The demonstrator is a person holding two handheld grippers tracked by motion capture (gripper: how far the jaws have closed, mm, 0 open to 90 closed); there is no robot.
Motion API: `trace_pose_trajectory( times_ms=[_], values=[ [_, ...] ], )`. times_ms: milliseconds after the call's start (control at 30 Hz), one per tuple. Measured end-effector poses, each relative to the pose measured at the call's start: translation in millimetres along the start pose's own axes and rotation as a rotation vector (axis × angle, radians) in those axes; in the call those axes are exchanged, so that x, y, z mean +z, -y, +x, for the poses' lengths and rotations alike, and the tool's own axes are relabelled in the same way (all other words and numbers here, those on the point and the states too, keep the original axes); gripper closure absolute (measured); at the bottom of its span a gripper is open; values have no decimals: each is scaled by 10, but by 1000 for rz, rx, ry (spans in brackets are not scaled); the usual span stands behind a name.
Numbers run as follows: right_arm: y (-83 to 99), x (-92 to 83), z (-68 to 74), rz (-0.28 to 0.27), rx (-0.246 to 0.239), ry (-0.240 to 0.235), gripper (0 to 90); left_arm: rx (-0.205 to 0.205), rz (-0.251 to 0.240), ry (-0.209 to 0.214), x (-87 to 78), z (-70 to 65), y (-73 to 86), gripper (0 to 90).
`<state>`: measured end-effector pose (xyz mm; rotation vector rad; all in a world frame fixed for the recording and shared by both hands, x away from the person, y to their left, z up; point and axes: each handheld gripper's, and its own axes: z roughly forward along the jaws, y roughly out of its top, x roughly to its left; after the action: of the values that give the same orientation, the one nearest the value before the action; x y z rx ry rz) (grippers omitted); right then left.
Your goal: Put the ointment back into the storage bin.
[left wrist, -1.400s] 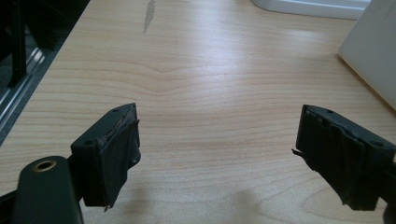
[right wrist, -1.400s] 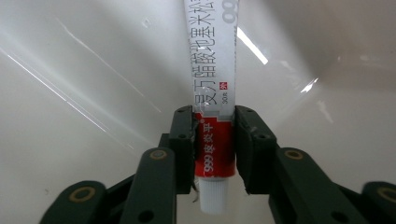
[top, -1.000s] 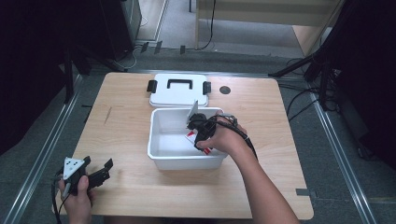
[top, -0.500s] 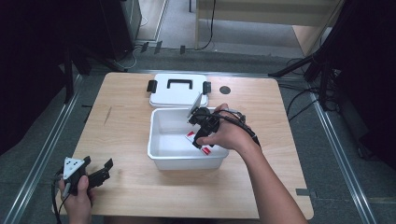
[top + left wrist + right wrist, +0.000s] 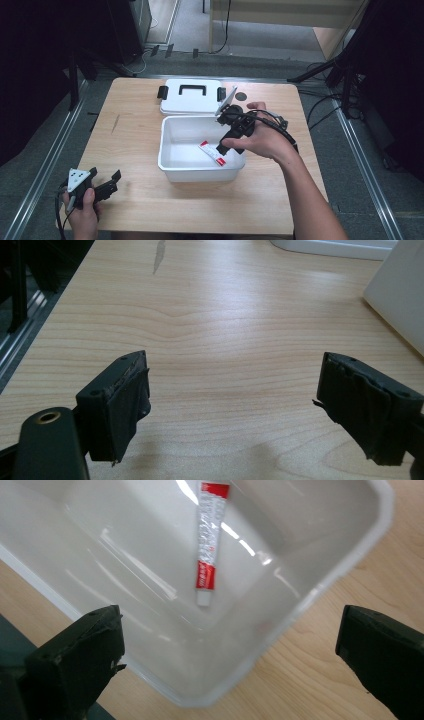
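Note:
A red and white toothpaste tube [image 5: 212, 152] [image 5: 207, 540] lies flat on the floor of an open white bin [image 5: 172, 167] [image 5: 320, 587] in the middle of the table. My right gripper [image 5: 223, 148] [image 5: 230, 630] hangs above the bin's right half, tilted down towards the tube. Its jaws have just been opening and now stand wide apart, with nothing between them. At the table's front left corner a hand holds my left gripper [image 5: 112, 183] [image 5: 232, 370] low over bare wood, open and empty.
The bin's white lid [image 5: 192, 96] with a black handle lies flat just behind the bin. A small dark round disc [image 5: 241, 96] sits to the lid's right. A corner of the bin [image 5: 400, 300] shows in the left gripper view.
My right gripper has let go of the tube and risen out of the bin. The tube now lies on the bin's floor. The left gripper has stayed put.

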<state>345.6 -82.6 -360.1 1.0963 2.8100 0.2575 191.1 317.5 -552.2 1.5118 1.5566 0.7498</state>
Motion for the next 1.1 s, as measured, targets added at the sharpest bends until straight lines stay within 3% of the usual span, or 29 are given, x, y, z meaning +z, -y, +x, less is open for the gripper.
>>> trace_pose_trajectory(
  times_ms=[333, 667, 933, 1100],
  values=[
    [405, -113, -245, -31, 59, 8, 0, 2, 1, -2, 3, -3, 0, 142],
    [968, -34, -506, -69, 151, -2, 5, -2, 6, 1, 3, 3, -1, 141],
    [1492, 188, -667, -129, 229, -9, 18, -3, 4, 9, 0, 4, 2, 141],
    [1799, 452, -714, -186, 265, -23, 26, -2, 5, 15, -6, 3, 6, 140]
  ],
)
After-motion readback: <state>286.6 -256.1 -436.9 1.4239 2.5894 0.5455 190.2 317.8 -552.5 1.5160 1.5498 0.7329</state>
